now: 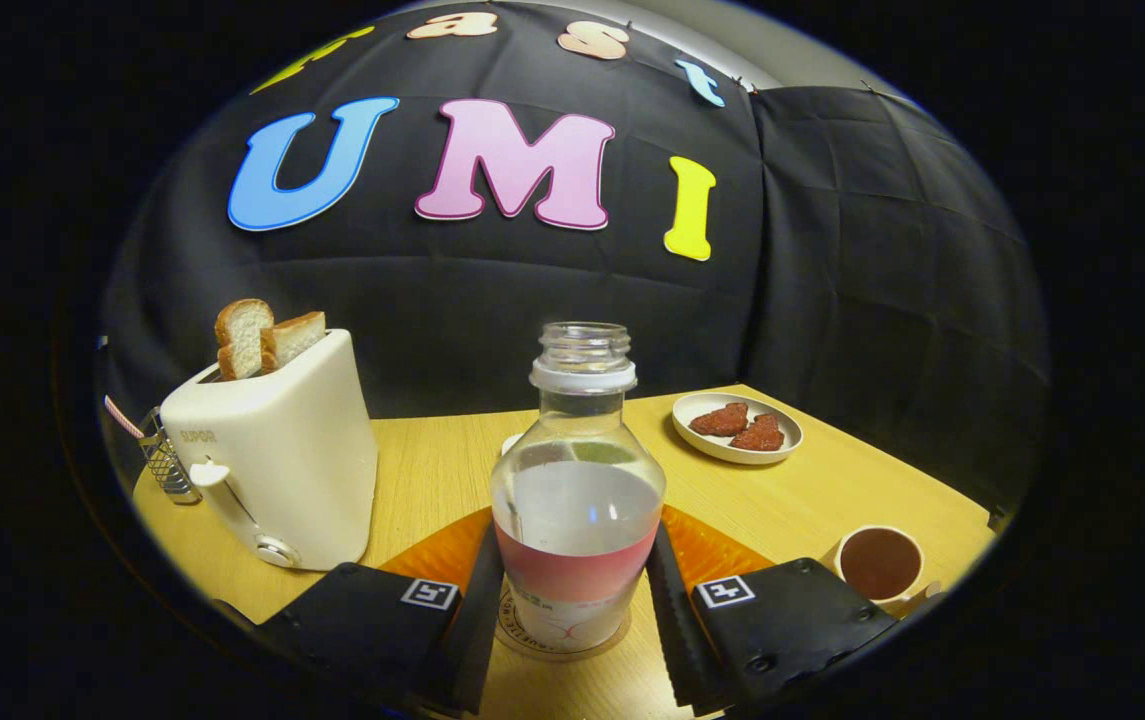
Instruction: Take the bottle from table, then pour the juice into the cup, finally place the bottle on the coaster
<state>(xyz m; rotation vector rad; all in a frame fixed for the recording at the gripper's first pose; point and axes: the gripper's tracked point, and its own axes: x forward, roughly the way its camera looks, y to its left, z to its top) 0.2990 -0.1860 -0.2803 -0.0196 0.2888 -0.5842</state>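
The clear glossy plastic bottle [577,500] stands on a round paper-like coaster [532,640] on the smooth matt wood-grain table [812,490], between ridged matt fingers [677,610], with a glossy plastic toaster [277,460] near the table's left edge.

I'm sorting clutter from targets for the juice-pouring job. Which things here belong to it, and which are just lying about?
Belongs to the job:
- bottle, uncapped, upright between the fingers of the gripper, which flank its sides
- coaster under the bottle
- cup, beside the gripper, holding dark liquid

Just lying about:
- toaster with bread slices
- plate of reddish pieces
- orange mat
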